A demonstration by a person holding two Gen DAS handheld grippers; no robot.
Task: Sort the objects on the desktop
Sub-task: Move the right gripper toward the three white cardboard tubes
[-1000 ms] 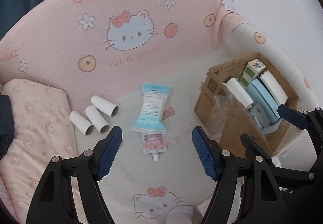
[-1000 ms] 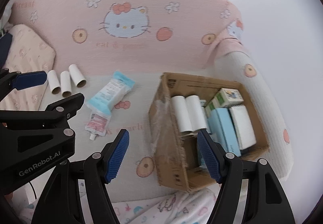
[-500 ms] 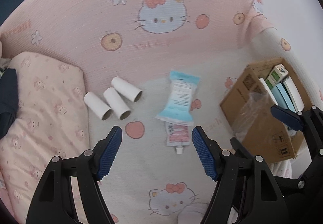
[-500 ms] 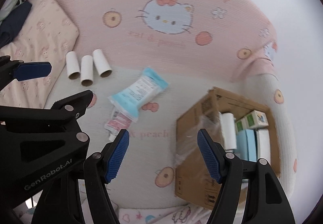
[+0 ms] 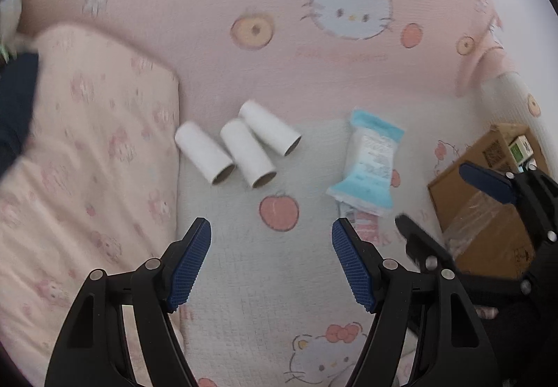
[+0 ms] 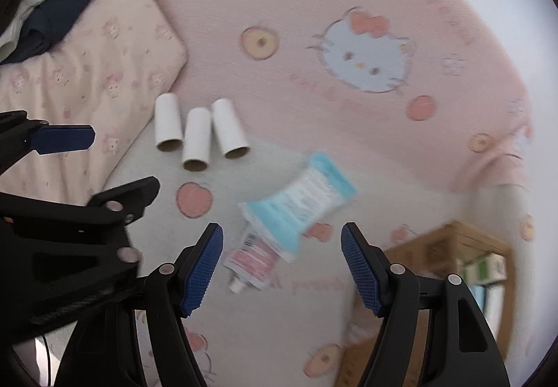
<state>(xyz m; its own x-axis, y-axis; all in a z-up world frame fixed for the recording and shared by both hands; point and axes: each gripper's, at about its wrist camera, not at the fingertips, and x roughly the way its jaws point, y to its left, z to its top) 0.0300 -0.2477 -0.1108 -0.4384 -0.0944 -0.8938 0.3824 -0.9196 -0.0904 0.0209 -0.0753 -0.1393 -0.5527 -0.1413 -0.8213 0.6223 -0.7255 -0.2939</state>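
Left gripper (image 5: 271, 256) jaws wide and holding nothing, right gripper (image 6: 281, 263) jaws wide too, three white cardboard tubes (image 5: 240, 147) side by side on the pink cartoon-cat blanket (image 5: 279, 300), blue and white packet (image 6: 299, 200) lying over a small pink tube (image 6: 249, 261), brown cardboard box (image 5: 488, 209) off to the right

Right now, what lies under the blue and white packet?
Under the blue and white packet lies a pink tube; its cap end sticks out. The tube's other end is covered.

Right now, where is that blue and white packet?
The blue and white packet lies flat on the bedspread, right of the three cardboard tubes and left of the cardboard box. It partly covers a small pink tube.
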